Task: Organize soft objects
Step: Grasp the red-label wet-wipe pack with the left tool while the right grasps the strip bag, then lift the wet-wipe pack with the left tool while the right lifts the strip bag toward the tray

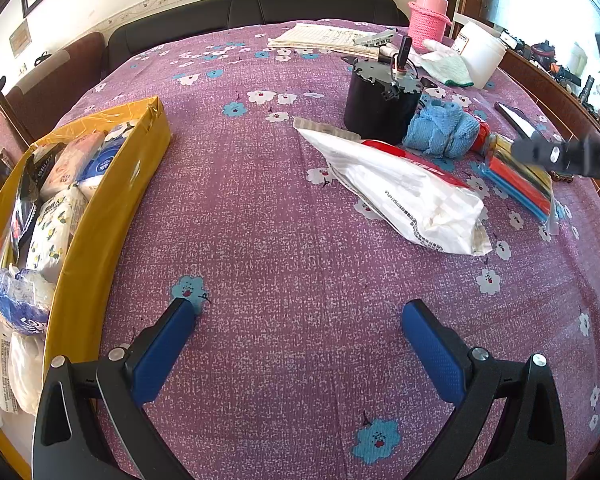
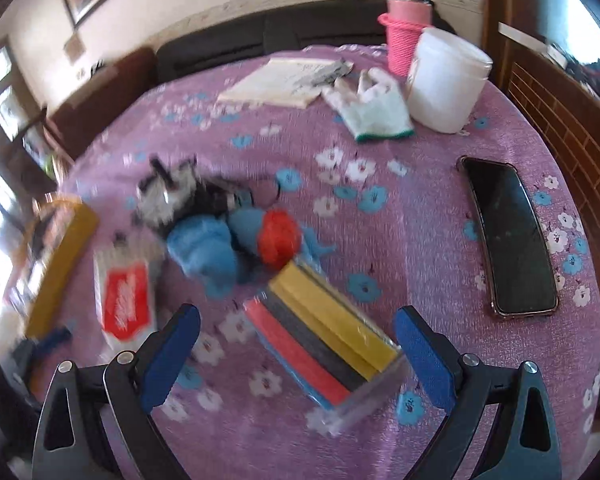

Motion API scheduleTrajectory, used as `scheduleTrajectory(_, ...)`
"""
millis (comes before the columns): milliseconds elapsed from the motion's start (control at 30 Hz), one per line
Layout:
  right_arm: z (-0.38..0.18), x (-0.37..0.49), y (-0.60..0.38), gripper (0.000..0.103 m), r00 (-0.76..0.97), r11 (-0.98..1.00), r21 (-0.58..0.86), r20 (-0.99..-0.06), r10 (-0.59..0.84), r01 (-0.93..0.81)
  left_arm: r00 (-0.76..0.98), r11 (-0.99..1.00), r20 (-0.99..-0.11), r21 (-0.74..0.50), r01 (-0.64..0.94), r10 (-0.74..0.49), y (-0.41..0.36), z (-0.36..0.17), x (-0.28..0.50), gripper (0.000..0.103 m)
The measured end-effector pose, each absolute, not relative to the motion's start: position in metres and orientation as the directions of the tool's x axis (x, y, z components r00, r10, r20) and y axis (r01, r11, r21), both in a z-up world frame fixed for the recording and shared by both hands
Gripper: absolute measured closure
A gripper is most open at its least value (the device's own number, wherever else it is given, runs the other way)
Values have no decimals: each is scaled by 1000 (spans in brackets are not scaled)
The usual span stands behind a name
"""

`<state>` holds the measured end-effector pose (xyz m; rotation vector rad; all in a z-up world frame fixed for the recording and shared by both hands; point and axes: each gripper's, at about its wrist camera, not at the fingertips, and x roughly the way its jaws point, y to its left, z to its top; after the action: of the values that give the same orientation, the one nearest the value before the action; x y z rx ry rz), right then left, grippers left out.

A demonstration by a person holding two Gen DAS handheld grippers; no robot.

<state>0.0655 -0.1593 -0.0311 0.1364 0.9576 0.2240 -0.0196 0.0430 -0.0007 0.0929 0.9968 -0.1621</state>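
Observation:
A yellow box (image 1: 112, 200) at the left holds several soft packs of tissues. A white plastic bag with a red label (image 1: 404, 196) lies on the purple cloth, with a blue towel (image 1: 440, 130) and a clear pack of coloured cloths (image 1: 520, 176) beyond it. My left gripper (image 1: 300, 320) is open and empty, low over the cloth near the box. My right gripper (image 2: 298, 324) is open, with the pack of coloured cloths (image 2: 324, 340) lying between its fingers. The blue towel (image 2: 204, 252), a red ball (image 2: 280, 236) and the white bag (image 2: 124, 300) lie to its left.
A black cylinder device (image 1: 380, 100), a white glove (image 2: 368, 108), a white tub (image 2: 444, 80), a pink bottle (image 2: 404, 36) and papers (image 2: 280, 80) stand further back. A phone (image 2: 512, 236) lies at the right. The right gripper's body (image 1: 568, 156) shows in the left wrist view.

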Motion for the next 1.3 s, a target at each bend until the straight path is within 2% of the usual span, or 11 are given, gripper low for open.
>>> scheduleTrajectory(100, -44, 68, -155, 3, 555, 976, 170, -804, 215, -133, 532, 984, -842, 4, 178, -93, 43, -1, -20, 0)
scheduleTrajectory(200, -53, 70, -160, 7, 561, 973, 201, -795, 231, -117, 525, 983, -846, 2, 186, -98, 44, 0, -19, 0)
scheduleTrajectory(267, -58, 70, -165, 21, 560, 965, 234, -787, 259, -118, 496, 980, -859, -27, 197, -124, 44, 2, -18, 0)
scheduleTrajectory(367, -57, 64, -169, 36, 583, 969, 216, -775, 243, -117, 454, 951, -837, -241, 195, -305, 53, 17, -13, 0)
scheduleTrajectory(467, -56, 61, -175, 42, 591, 964, 241, -764, 257, -108, 466, 931, -806, -323, 169, -364, 52, 29, 3, 0)
scheduleTrajectory(700, -56, 58, -176, 42, 596, 963, 249, -760, 259, -101, 419, 944, -847, -288, 159, -329, 18, 13, 50, 0)
scheduleTrajectory(933, -57, 56, -166, 42, 607, 977, 187, -767, 208, -98, 476, 972, -864, -62, 225, -165, -20, 3, 60, 1)
scheduleTrajectory(967, -57, 56, -166, 42, 609, 978, 182, -767, 204, -98, 489, 972, -859, -41, 231, -153, -21, 2, 58, 5)
scheduleTrajectory(1067, -57, 55, -166, 42, 613, 979, 179, -765, 199, -95, 522, 968, -841, -13, 251, -146, -19, 7, 46, 38)
scheduleTrajectory(1200, -58, 53, -165, 42, 621, 982, 166, -761, 188, -93, 514, 965, -827, -120, 235, -228, 5, 19, 32, 50)
scheduleTrajectory(1300, -58, 53, -164, 45, 630, 984, 157, -757, 174, -83, 529, 950, -790, -231, 210, -309, 34, 34, 13, 51)
